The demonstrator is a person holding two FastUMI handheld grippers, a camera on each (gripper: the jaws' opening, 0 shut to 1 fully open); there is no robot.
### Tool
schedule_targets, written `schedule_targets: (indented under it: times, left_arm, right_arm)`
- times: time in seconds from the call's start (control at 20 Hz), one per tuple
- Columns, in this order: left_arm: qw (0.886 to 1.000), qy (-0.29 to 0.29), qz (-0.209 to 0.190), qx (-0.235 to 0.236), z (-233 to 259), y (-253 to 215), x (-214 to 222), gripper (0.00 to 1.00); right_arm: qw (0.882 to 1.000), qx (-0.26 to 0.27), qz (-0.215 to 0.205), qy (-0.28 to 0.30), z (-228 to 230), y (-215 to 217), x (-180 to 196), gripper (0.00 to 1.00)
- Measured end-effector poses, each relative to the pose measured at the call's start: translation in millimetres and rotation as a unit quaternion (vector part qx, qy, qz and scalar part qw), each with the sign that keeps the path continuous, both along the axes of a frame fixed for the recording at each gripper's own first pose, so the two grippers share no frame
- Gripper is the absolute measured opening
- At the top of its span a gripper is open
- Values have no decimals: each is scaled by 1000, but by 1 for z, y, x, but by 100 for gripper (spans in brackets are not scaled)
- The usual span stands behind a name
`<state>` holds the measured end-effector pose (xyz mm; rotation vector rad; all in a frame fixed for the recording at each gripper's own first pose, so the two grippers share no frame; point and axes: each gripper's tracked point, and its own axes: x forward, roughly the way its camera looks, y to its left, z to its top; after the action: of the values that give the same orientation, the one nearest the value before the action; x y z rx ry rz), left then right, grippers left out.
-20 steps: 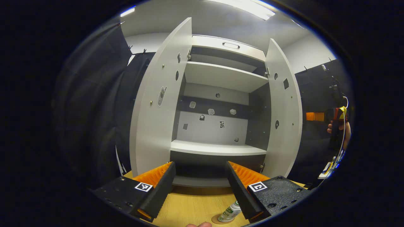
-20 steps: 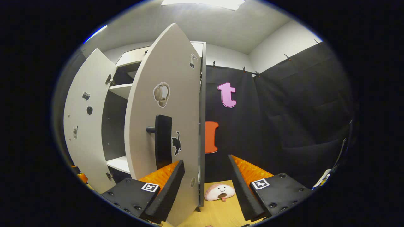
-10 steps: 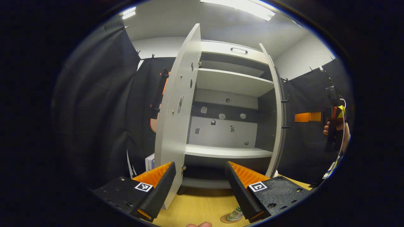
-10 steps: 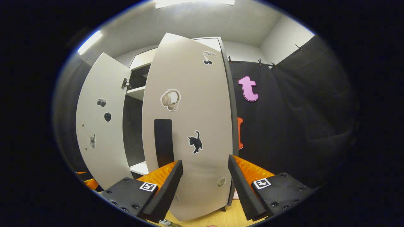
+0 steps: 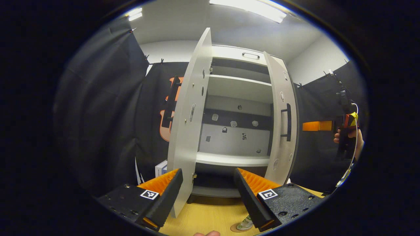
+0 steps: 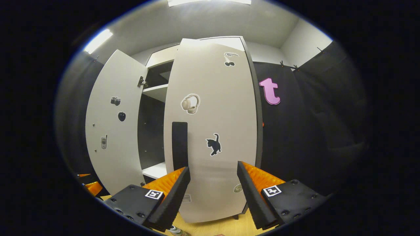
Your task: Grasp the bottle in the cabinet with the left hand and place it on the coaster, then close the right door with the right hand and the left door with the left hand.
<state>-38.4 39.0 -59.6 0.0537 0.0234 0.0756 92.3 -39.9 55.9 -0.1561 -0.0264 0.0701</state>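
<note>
bottle: lower part shows, rest behind a finger
coaster: mostly hidden
box: half behind left door

- My left gripper view sits low over the desk, facing straight into the cabinet between its doors.
- My right gripper view looks from close up at the right door front.
- Both share the left door and shelves.

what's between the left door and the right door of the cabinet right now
In the left gripper view, the open cabinet interior with bare shelves lies between the left door and the right door.
</note>
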Motion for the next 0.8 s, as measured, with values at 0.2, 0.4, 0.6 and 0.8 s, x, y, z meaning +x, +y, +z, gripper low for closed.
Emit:
schedule_targets:
  times: [0.2,0.4,0.6,0.8]
  left_arm:
    - [1000,-7,9,1,7,7,-2,95]
    - [999,-17,30,9,14,23,-5,95]
    - [998,-24,55,-7,21,42,-9,95]
    - [994,-47,96,-14,42,78,-14,95]
  right_arm:
    - [1000,3,10,17,-12,13,25,95]
    - [1000,8,4,19,-17,17,50,94]
    - [999,30,1,18,-19,20,61,94]
    - [998,48,-5,29,-24,24,77,94]
